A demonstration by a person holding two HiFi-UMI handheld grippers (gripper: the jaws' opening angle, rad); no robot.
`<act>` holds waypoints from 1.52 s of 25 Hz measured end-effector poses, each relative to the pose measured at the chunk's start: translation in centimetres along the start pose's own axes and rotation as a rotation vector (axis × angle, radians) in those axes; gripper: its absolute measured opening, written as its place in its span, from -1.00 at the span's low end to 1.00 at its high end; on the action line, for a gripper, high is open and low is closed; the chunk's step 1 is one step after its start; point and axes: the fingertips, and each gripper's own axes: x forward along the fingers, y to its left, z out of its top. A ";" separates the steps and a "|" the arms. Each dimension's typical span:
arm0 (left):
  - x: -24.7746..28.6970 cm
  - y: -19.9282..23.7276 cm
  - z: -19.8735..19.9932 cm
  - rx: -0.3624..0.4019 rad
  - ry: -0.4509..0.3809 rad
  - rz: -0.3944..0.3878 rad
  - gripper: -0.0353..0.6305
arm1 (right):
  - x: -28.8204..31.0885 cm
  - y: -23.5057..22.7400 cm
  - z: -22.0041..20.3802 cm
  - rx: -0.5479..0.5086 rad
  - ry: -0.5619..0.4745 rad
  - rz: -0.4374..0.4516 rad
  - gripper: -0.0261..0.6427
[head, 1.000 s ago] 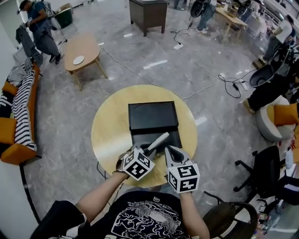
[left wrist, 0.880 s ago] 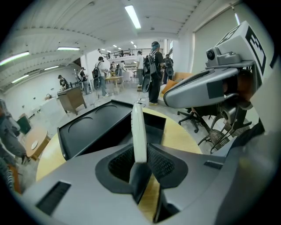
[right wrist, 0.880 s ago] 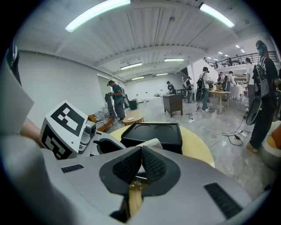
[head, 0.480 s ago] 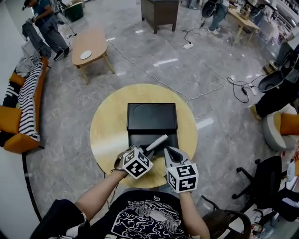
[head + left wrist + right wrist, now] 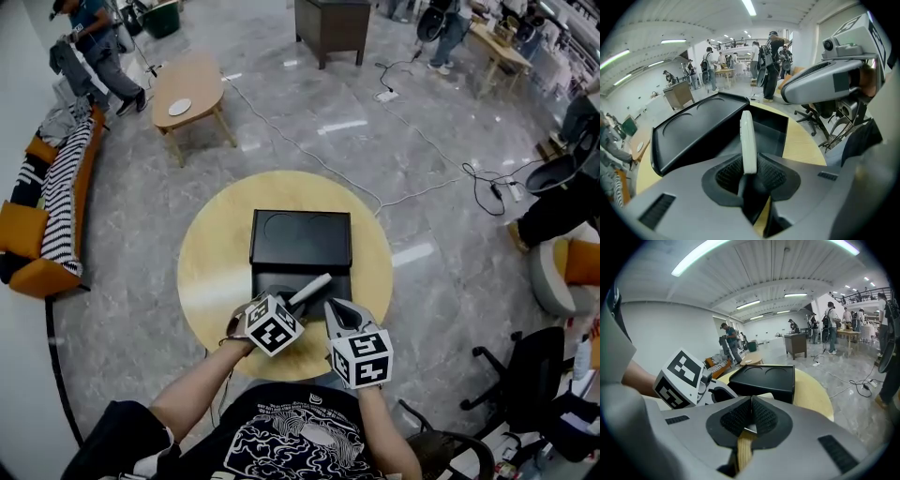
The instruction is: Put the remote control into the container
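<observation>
The left gripper (image 5: 750, 174) clamps a slim white remote control (image 5: 748, 140) above the open black rectangular container (image 5: 300, 242) on the round wooden bench (image 5: 214, 272); the right gripper (image 5: 750, 420) is closed, empty.

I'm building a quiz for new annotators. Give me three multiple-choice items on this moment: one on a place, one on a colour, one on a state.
1. Where is the remote control?
A. lying on the floor
B. in the left tongs, over the container
C. inside a drawer

2. What colour is the container?
A. black
B. red
C. white

3. How do the right tongs stand?
A. shut on a cup
B. wide open
C. shut, holding nothing

Answers:
1 B, the pads clamp its lower end.
2 A, it shows black in every view.
3 C, the pads meet with nothing between them.
</observation>
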 end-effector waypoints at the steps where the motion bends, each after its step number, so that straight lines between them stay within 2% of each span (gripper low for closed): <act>1: 0.2 0.0 0.0 0.000 0.004 0.001 -0.60 | 0.0 -0.1 -0.1 -0.002 0.001 0.003 -0.85; 17: 1.8 0.3 -0.1 0.012 0.069 -0.021 -0.60 | -0.7 -1.8 -0.4 0.001 0.002 0.026 -0.85; 24: 1.6 0.2 0.1 0.067 0.091 -0.013 -0.60 | -1.2 -1.9 -0.1 0.006 -0.004 0.029 -0.85; 38: 1.4 0.1 0.0 0.099 0.106 -0.001 -0.60 | -1.5 -1.7 -0.2 0.011 -0.014 0.026 -0.85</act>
